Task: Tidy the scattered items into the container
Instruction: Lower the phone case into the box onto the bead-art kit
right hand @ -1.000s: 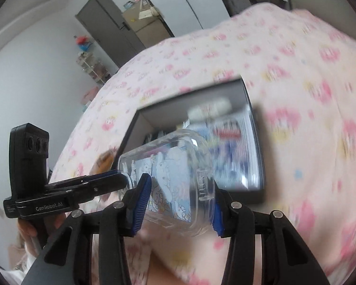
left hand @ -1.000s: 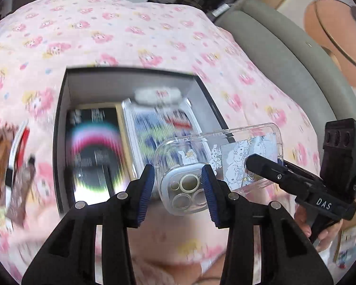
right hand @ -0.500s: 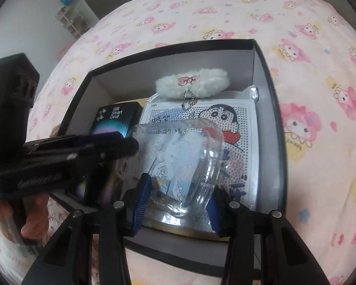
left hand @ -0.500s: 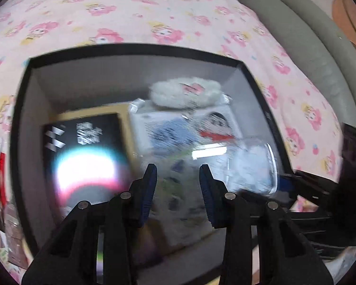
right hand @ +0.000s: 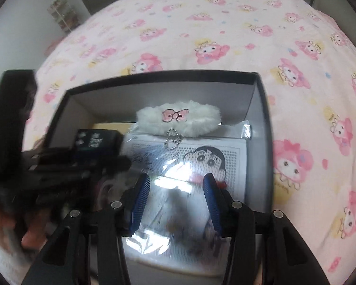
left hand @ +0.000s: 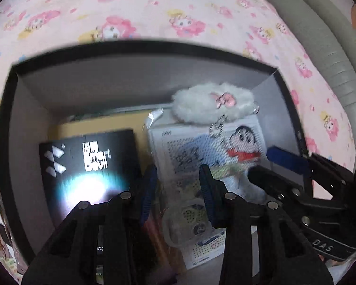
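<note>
A clear phone case with cartoon print sits between the blue pads of my right gripper, low inside the black box. The jaws are easing open slightly, and the pads still touch its sides. In the left wrist view the case's camera end shows below my left gripper, which stands part open with nothing pinched. The right gripper reaches in from the right. The left gripper shows blurred on the left of the right wrist view.
Inside the box lie a fluffy white pouch with a pink bow, a bagged bead board with a cartoon boy, and a black "Smart Devil" carton. Pink patterned blanket surrounds it. A grey padded edge runs along the right.
Both grippers came down from above the blanket into the box with the case. The left gripper let go of the case's camera end and narrowed.
</note>
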